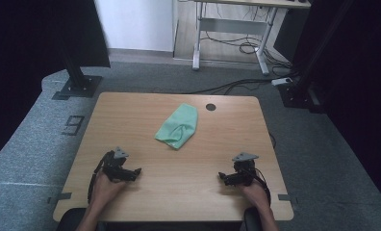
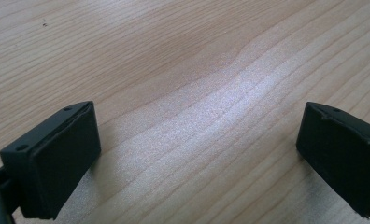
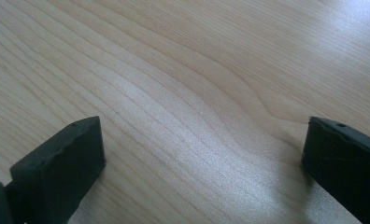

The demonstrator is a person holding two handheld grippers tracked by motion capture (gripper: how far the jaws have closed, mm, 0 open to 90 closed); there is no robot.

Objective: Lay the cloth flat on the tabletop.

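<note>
**High view first: both grippers idle, green cloth untouched — risks ahead**

High view: mint-green cloth [image 1: 177, 126] lies crumpled on the wooden table [image 1: 131, 110], just on the near side of the round cable hole [image 1: 210, 107] and slightly to its left. Left gripper [image 1: 135, 172] rests on the tabletop well apart from the cloth, toward the near left; right gripper [image 1: 222, 177] rests well apart from it, toward the near right. Neither touches the cloth. Both point inward, toward each other.

Left gripper view: jaws spread wide, nothing between them, bare wood grain beneath. Cloth not in frame, so the approach starts blind from this camera.

Right gripper view: same, jaws spread, empty, wood grain under them.

Judged risks:
- Cloth is limp and bunched; a pinch on a single fold would likely lift one layer and leave the rest dragging.
- Jaws coming in too low could scrape the table and push the cloth ahead instead of catching it, toward the cable hole.
- If both grippers close on the same side of the cloth, it would bunch further rather than spread.
- Trailing cables could snag on the near table edge during the reach.
</note>
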